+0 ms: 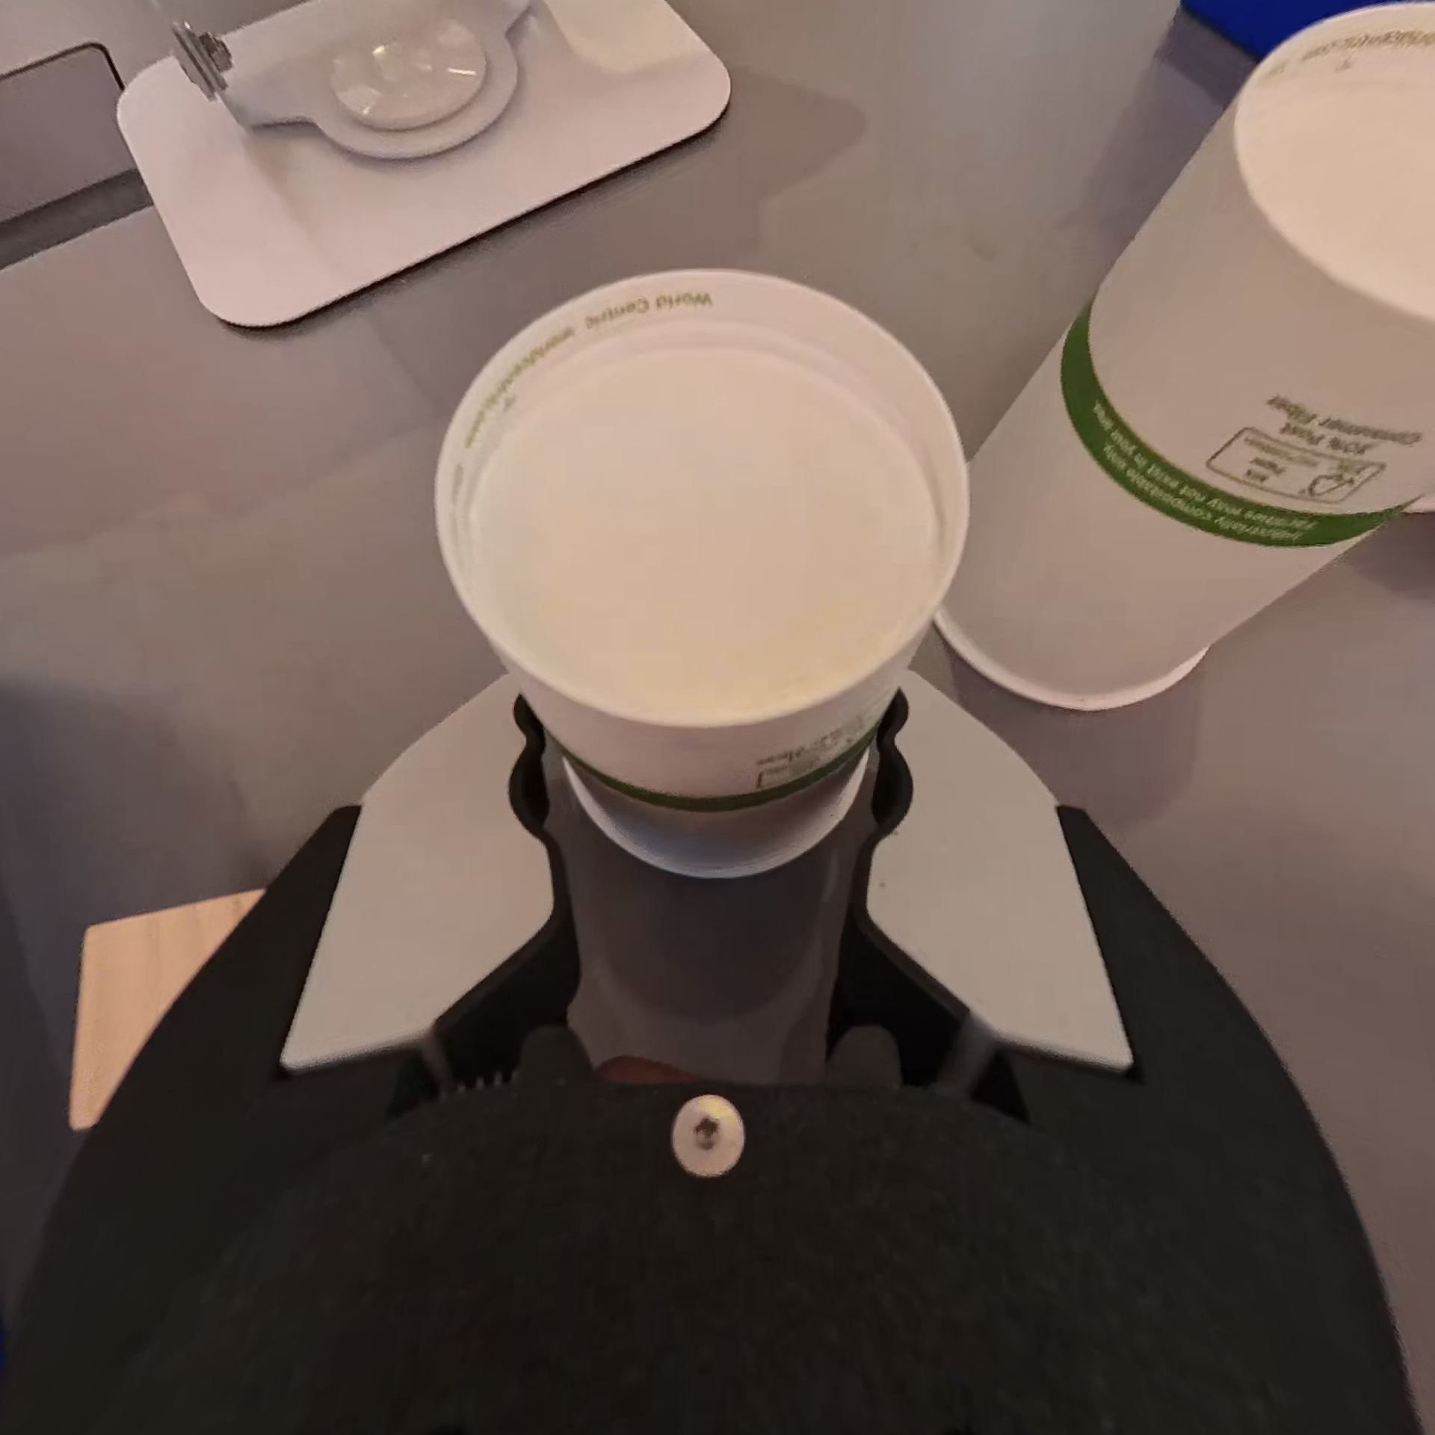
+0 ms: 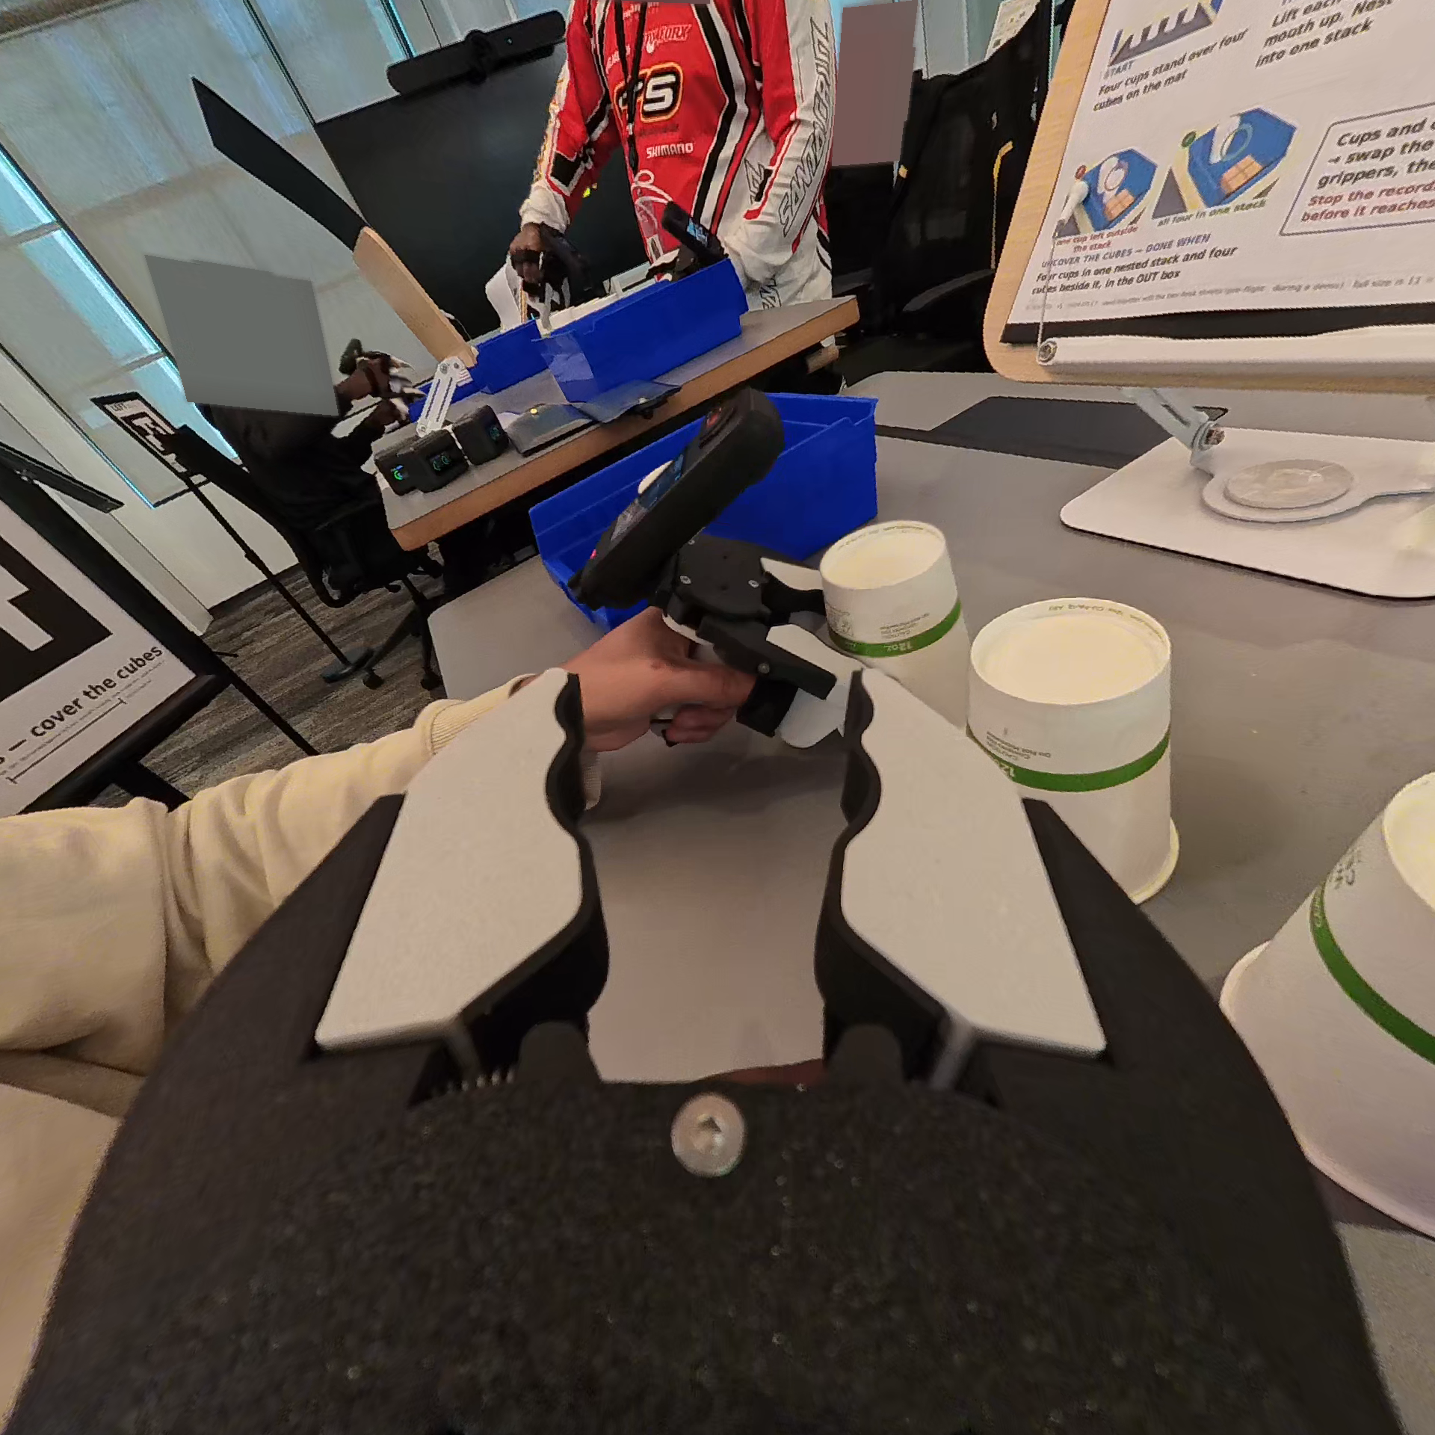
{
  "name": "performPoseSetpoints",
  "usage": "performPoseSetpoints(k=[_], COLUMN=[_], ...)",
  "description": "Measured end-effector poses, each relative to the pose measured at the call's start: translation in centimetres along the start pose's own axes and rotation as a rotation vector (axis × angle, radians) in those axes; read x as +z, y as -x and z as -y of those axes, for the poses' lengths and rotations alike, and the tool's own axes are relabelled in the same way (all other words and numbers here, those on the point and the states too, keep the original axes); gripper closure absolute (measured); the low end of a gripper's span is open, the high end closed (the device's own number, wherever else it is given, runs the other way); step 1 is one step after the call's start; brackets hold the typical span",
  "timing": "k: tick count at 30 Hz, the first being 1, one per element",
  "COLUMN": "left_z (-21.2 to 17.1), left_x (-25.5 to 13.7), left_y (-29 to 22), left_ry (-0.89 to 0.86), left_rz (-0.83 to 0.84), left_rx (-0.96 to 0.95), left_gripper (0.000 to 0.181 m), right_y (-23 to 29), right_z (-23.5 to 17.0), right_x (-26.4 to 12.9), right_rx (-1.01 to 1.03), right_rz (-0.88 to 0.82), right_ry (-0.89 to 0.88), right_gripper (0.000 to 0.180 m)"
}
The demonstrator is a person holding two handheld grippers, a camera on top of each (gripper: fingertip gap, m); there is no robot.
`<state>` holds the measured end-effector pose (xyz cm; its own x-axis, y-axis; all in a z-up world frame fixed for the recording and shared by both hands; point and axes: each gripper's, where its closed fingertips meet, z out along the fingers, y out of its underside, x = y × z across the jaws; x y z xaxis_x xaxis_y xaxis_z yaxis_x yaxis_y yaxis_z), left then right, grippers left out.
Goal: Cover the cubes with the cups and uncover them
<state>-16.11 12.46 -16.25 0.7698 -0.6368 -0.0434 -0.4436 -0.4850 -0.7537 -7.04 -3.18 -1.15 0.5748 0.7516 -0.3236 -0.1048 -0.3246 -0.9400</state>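
My left gripper [image 1: 710, 722] is shut on an upside-down white paper cup [image 1: 699, 505] with a green band, gripping its sides near the band. The cup looks slightly tilted. A light wooden cube [image 1: 155, 1002] lies on the grey table to the left, partly hidden by the gripper body. In the right wrist view the left gripper [image 2: 800, 606] holds that cup [image 2: 893, 598]. My right gripper [image 2: 707, 745] is open and empty above the table, to the left of a second upside-down cup [image 2: 1071, 730]. A third upside-down cup [image 2: 1367, 1009] stands at the right edge.
A white stand base [image 1: 404, 155] with an instruction board [image 2: 1242, 155] is at the back of the table. A blue bin [image 2: 776, 481] sits at the table's far left edge. Another upside-down cup [image 1: 1180, 435] stands right of the held one. People work at another table [image 2: 621, 373] behind.
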Motion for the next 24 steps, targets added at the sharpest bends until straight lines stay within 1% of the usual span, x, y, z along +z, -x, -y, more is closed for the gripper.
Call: performPoseSetpoints(k=[9,11,12,14,16,18,20,21,22,23,24], left_z=[-0.5,-0.1,0.5,1.5,0.9,-0.9,-1.8,-2.1,-2.2,-2.5,-3.3], left_x=[-0.5,-1.5,-2.7,-6.4,-10.5,-14.5,-18.5,-20.1,-21.3,-21.9,-21.9], left_y=[0.2,-0.1,-0.2,-0.1,0.7,2.7,6.1,8.4,10.7,12.7,14.0], left_ry=[0.002,-0.017,-0.058,-0.143,-0.159,-0.107,-0.091,-0.070,-0.041,0.001,0.084], left_rz=[-0.023,-0.052,-0.059,-0.059,-0.029,0.056,0.190,0.272,0.335,0.363,0.338], left_rx=[-0.012,-0.023,-0.032,-0.025,-0.007,0.023,0.083,0.116,0.141,0.137,0.132], left_gripper=[0.096,0.086,0.085,0.084,0.085,0.098,0.104,0.105,0.108,0.113,0.112], right_y=[0.3,0.1,-0.1,-0.7,-1.2,-1.2,-0.9,-0.6,-0.3,0.0,0.2], right_z=[-0.2,-0.3,-0.3,-0.7,-1.8,-3.4,-5.1,-6.0,-7.1,-8.2,-9.2], right_x=[0.1,-0.1,-0.2,-0.6,-0.9,-1.1,-0.7,-0.2,0.3,0.8,1.3], right_rx=[-0.001,-0.005,-0.007,-0.001,0.022,0.053,0.048,0.033,0.016,-0.001,-0.015], right_rz=[0.010,0.003,-0.006,-0.027,-0.043,-0.037,-0.028,-0.023,-0.014,-0.004,0.002], right_ry=[0.012,0.016,0.018,0.029,0.054,0.063,0.089,0.112,0.147,0.184,0.214], right_gripper=[0.116,0.116,0.116,0.115,0.114,0.113,0.114,0.114,0.113,0.113,0.113])
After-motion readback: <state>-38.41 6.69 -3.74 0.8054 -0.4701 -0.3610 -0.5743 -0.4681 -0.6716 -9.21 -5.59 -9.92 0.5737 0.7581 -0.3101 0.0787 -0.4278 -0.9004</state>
